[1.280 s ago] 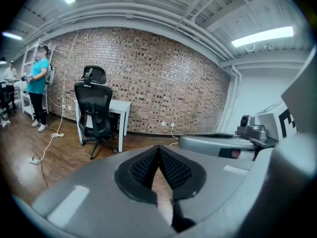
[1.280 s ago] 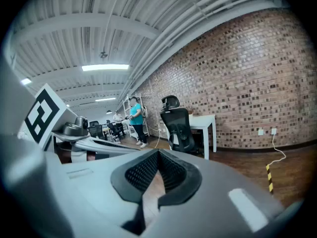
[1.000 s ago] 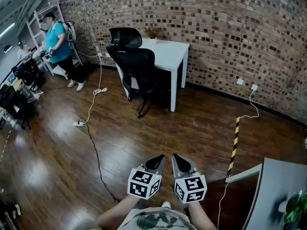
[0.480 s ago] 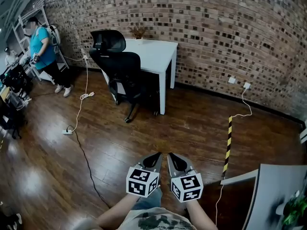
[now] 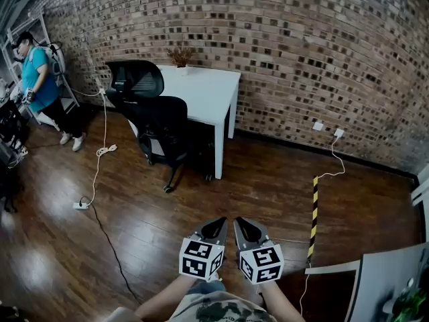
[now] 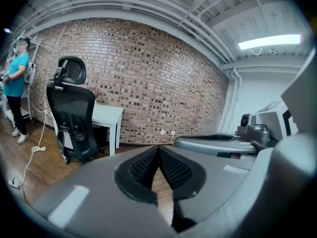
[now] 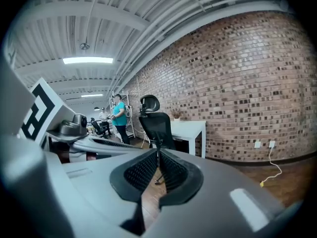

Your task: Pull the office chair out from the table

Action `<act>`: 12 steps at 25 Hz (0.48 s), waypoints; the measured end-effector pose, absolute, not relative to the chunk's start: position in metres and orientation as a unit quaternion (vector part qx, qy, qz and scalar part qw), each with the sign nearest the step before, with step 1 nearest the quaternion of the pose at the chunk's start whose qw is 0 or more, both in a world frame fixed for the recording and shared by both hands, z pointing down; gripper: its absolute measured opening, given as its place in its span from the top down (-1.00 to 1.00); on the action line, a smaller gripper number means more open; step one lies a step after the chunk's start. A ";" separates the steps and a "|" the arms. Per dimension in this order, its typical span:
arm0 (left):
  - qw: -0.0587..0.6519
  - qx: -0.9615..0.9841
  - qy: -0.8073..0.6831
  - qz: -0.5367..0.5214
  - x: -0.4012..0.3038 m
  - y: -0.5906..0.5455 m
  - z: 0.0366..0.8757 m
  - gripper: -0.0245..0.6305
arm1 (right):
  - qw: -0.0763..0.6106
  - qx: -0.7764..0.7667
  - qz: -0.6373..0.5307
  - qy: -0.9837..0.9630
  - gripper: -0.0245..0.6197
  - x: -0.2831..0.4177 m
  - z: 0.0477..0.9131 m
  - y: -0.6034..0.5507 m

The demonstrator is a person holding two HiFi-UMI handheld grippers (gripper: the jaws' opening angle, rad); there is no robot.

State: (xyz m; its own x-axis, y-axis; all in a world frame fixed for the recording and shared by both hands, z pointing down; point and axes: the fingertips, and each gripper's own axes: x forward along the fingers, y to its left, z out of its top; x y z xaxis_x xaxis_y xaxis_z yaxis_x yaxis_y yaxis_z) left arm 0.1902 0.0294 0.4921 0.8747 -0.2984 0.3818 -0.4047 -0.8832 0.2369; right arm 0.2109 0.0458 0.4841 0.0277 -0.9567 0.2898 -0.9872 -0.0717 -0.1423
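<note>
A black office chair (image 5: 157,123) with a headrest stands tucked against the left end of a white table (image 5: 201,89) by the brick wall. Both grippers hover side by side over the wooden floor, far from the chair and pointing toward it. My left gripper (image 5: 220,221) is shut with nothing in it. My right gripper (image 5: 239,221) is just starting to open, its tips still almost touching and nothing between them. In the left gripper view, the chair (image 6: 74,118) is at the left, beyond the gripper (image 6: 158,148). In the right gripper view, the chair (image 7: 157,125) stands straight ahead of the gripper (image 7: 158,151).
A person in a teal shirt (image 5: 37,69) stands by shelving at the far left. A white cable with a power strip (image 5: 82,205) trails over the floor left of the chair. A yellow-black strip (image 5: 313,217) lies at the right, and a grey desk corner (image 5: 385,280) at the bottom right.
In the head view, the chair and table have slid left and lower in the picture. The person at the left has shifted toward the edge. Both grippers stay side by side.
</note>
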 end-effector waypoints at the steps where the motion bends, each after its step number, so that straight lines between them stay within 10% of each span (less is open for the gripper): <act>1: 0.156 0.956 -0.184 0.168 0.192 0.018 0.491 0.87 | 0.051 0.715 0.156 -0.679 0.88 0.213 0.484 0.035; 12: 0.160 0.957 -0.194 0.142 0.216 -0.067 0.475 0.87 | 0.057 0.701 0.147 -0.696 0.88 0.233 0.471 -0.048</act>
